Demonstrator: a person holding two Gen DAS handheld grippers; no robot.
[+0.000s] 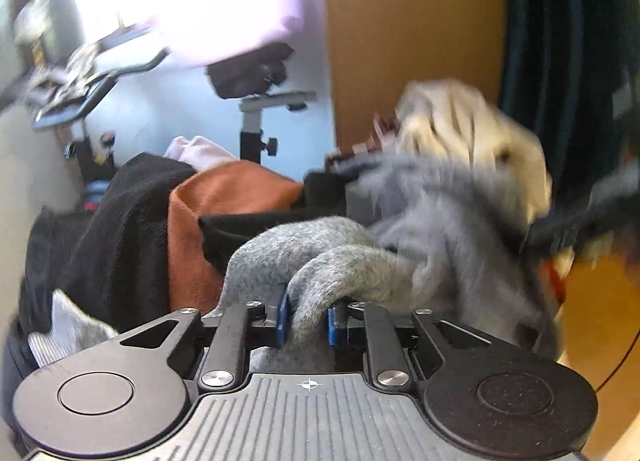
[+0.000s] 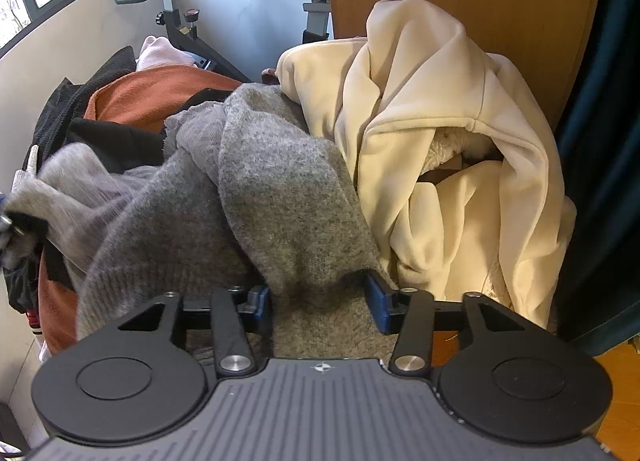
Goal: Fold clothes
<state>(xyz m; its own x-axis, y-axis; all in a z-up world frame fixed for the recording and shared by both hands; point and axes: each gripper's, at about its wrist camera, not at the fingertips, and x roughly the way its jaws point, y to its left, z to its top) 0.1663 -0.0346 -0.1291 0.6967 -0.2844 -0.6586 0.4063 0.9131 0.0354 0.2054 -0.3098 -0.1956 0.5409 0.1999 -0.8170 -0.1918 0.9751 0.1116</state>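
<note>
Left hand-held gripper [image 1: 306, 319] around grey sweater [image 1: 420, 221]

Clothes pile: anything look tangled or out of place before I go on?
Nothing damaged, but the pile is a jumble. The grey sweater lies twisted over black and orange clothes, with a cream hoodie slumped against it. The left claw pinches a bunched grey fold; the right claw straddles the sweater, open.

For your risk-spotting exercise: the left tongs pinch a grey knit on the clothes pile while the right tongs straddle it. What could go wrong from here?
1. The left tongs grip only a bunched fold of the grey knit, so it may slip free.
2. The right tongs stand apart around the knit, so it hangs from one side.
3. The cream hoodie lies against the knit and could be dragged along.
</note>
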